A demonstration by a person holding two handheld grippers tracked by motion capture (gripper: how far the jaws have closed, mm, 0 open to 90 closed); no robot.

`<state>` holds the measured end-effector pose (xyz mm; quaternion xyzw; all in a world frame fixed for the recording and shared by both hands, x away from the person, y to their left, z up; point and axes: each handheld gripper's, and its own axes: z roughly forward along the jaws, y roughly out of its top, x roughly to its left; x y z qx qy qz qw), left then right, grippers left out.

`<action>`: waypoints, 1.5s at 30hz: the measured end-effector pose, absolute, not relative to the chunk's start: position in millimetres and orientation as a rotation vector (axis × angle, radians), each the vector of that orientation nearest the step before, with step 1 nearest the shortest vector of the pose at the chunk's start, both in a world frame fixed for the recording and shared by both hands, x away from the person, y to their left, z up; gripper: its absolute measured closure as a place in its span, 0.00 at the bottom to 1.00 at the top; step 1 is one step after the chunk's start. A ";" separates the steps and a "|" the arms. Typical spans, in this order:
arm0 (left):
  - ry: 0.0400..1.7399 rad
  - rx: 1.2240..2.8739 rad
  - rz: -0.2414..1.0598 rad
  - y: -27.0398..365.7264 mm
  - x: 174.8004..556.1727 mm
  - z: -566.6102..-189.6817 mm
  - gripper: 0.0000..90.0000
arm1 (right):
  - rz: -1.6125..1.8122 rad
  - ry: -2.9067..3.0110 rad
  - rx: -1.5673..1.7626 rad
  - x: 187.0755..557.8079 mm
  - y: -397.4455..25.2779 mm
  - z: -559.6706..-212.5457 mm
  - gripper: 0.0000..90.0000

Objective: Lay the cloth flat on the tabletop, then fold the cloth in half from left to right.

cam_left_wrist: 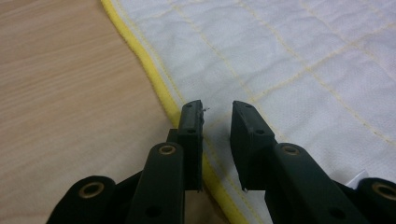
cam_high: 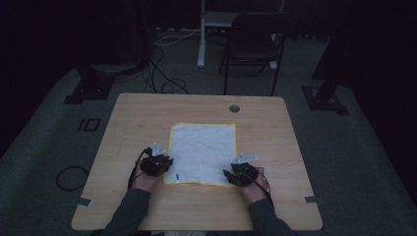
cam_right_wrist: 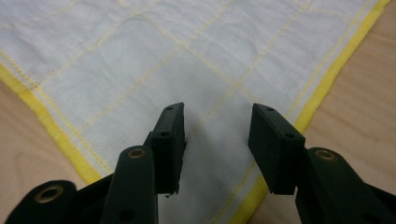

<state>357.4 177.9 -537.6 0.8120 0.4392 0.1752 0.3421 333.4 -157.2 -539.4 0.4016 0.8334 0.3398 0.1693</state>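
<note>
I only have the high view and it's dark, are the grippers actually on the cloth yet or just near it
Observer: The left gripper is open, its jaws straddling the yellow hem of the cloth at its side edge.
Operator: And the right one?
Observer: The right gripper is open wider, over the white quilted part near a corner.
Operator: Anything pinched?
Observer: No, cloth shows flat in the gap of each gripper; whether the tips touch it I cannot tell.

High view dim, gripper views bright, sharp
</note>
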 end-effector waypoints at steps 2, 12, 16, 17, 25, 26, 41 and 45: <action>1.134 2.115 0.460 177.3 353.3 -537.9 0.83 | 0.963 2.370 1.142 327.8 -158.1 -539.4 0.62; 1.118 2.111 0.466 176.2 335.4 -539.3 0.83 | 0.954 2.384 1.148 311.0 -160.3 -538.2 0.62; 1.119 2.113 0.469 175.9 330.6 -539.2 0.83 | 0.955 2.388 1.149 307.3 -160.6 -538.1 0.62; 1.118 2.112 0.468 175.8 328.6 -539.3 0.83 | 0.956 2.390 1.148 304.6 -160.9 -538.0 0.62; 1.134 2.096 0.492 177.8 322.6 -536.0 0.71 | 0.964 2.393 1.146 301.3 -161.3 -538.2 0.61; 1.151 2.079 0.493 179.2 324.0 -535.3 0.70 | 0.965 2.393 1.145 301.5 -161.4 -538.2 0.61; 1.295 2.004 0.506 178.3 352.9 -534.9 0.59 | 0.965 2.390 1.136 302.8 -159.7 -538.5 0.60; 1.292 2.021 0.490 171.9 355.1 -539.0 0.59 | 0.965 2.389 1.136 302.6 -159.8 -538.6 0.60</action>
